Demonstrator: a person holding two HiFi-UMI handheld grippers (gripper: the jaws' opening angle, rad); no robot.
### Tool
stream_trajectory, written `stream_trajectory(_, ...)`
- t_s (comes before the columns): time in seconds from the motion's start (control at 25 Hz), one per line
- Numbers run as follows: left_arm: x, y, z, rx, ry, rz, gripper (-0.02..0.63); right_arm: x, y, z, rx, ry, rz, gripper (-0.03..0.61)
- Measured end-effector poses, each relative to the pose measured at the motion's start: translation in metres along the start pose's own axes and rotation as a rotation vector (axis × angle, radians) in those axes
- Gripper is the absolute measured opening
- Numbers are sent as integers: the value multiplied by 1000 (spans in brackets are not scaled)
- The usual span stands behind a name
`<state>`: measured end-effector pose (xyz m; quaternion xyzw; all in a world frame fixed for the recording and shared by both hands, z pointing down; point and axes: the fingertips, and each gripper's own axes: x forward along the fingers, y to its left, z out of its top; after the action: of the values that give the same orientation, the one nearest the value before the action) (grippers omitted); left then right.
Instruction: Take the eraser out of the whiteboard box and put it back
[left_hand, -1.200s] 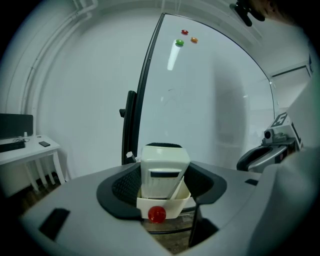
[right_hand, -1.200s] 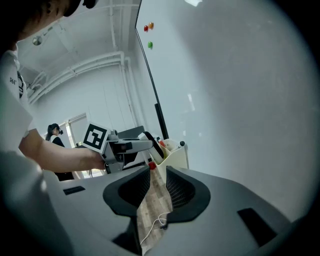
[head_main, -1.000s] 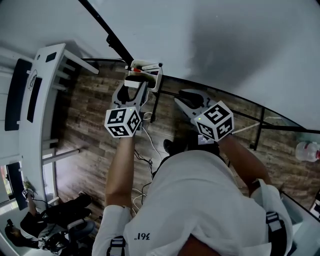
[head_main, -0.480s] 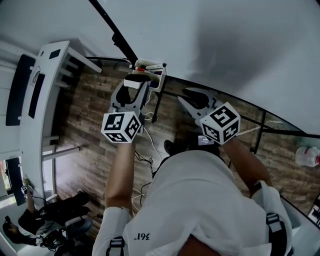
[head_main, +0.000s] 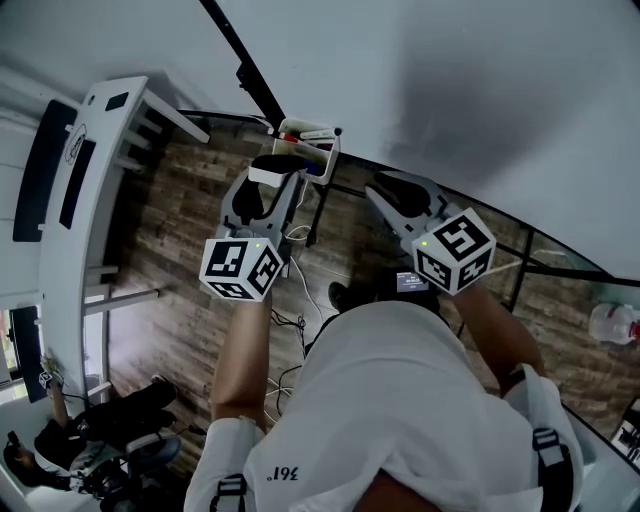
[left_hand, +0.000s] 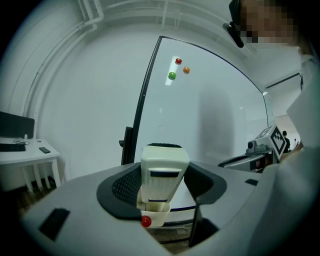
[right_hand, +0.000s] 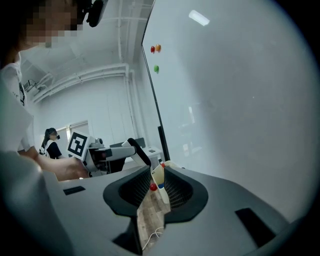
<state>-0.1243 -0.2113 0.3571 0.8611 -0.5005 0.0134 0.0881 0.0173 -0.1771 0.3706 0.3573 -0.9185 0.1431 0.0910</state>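
L hand-held gripper (left_hand: 161, 192) is clamped on the eraser (left_hand: 164, 170), held upright btwn the pads w/ black felt on top. The box (left_hand: 156, 217) sits just under and ahead of it on the whiteboard (left_hand: 215, 115) edge, a red marker cap (left_hand: 145, 221) at its front. Can't tell if eraser touches the box. R hand-held gripper (right_hand: 152, 189) has jaws apart, nothing btwn them, box well ahead.
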Motion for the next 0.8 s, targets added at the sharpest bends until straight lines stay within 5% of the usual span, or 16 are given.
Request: stream_trajectory(0.8, -60, -18, 13, -84, -77, 28, 272, -25, 9, 24, -14, -40, -8, 98)
